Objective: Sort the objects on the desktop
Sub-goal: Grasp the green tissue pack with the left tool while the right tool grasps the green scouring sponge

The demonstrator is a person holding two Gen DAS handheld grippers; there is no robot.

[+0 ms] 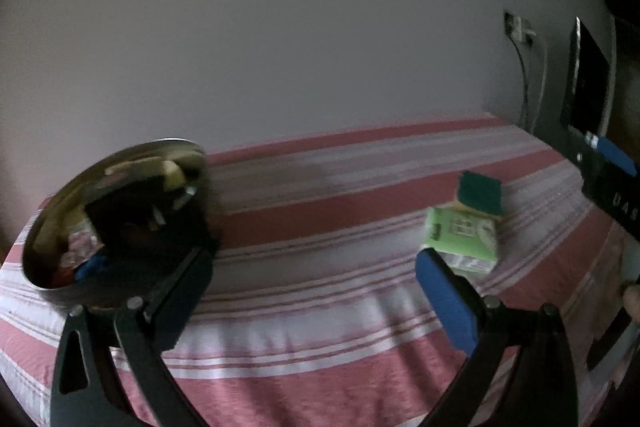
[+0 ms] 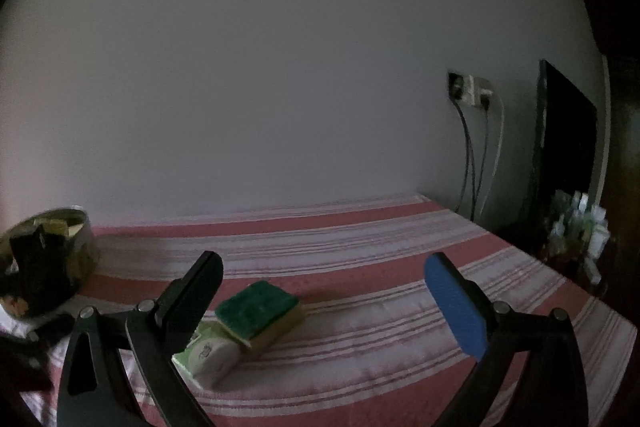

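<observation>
A steel bowl (image 1: 120,223) with several small items inside sits at the left of the striped cloth; it also shows in the right wrist view (image 2: 48,259). A green-topped yellow sponge (image 1: 480,193) leans on a green tissue pack (image 1: 460,239) to the right. My left gripper (image 1: 316,267) is open and empty, its left finger just beside the bowl's rim. My right gripper (image 2: 324,295) is open and empty, hovering just before the sponge (image 2: 260,311) and the tissue pack (image 2: 212,351). Its body shows in the left wrist view (image 1: 608,179).
The red and white striped cloth (image 2: 380,251) covers the table up to a plain wall. A wall socket with cables (image 2: 472,95) and a dark screen (image 2: 564,147) stand at the right. Several small bottles (image 2: 580,227) sit beyond the right edge.
</observation>
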